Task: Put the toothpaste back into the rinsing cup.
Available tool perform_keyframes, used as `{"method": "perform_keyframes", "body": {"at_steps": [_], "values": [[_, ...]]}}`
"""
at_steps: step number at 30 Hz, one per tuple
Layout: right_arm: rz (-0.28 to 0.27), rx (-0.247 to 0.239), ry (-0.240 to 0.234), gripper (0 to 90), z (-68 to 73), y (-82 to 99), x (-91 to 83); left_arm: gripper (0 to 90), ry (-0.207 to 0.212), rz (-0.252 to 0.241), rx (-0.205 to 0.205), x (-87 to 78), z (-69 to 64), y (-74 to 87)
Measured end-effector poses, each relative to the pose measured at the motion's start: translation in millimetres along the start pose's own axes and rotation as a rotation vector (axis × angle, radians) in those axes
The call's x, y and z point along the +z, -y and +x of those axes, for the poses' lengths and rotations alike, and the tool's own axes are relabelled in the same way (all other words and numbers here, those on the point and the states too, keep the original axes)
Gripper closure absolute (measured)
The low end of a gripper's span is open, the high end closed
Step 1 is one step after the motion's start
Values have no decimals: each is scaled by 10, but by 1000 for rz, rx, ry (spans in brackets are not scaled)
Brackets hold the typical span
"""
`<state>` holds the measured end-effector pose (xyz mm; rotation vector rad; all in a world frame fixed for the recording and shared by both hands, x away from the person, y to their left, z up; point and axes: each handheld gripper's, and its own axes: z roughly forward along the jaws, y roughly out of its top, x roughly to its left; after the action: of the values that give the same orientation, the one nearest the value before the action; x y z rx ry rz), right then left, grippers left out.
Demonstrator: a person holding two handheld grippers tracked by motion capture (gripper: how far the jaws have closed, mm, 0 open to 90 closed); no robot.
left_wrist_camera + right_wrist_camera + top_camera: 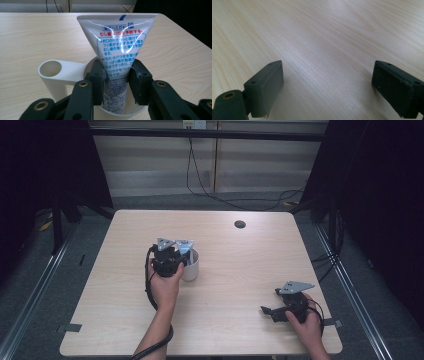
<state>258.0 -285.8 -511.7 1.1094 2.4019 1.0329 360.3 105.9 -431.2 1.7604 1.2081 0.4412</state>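
Two grippers work over a pale wood-grain laminate table (225,320) with rounded corners and a dark round cable hole (240,224) near its far edge. Left of centre on it stands a cream plastic cup (60,77) with a flat side tab pierced by a round hole. Standing in the cup, crimped end up, is a white soft-plastic toothpaste tube (117,37) with blue and red Japanese print. The left gripper (117,81) has its black jaws clenched on the tube's lower body, just above the cup's rim. The right gripper (267,311) rests low near the table's front right, well apart from the cup, its jaws spread wide with only bare tabletop between them.

Judging by its look, the tube is light, squashy and glossy, so it may slip or bulge under a hard squeeze. The flat faces around the middle look like the best hold, pads pressing gently.
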Motion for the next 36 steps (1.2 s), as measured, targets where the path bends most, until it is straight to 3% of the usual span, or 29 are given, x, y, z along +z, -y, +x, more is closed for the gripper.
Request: {"method": "perform_keyframes", "body": {"at_steps": [36], "values": [[1, -3, -3, 102, -2, -3, 3, 628, 34, 18, 55, 31, -29, 39]]}}
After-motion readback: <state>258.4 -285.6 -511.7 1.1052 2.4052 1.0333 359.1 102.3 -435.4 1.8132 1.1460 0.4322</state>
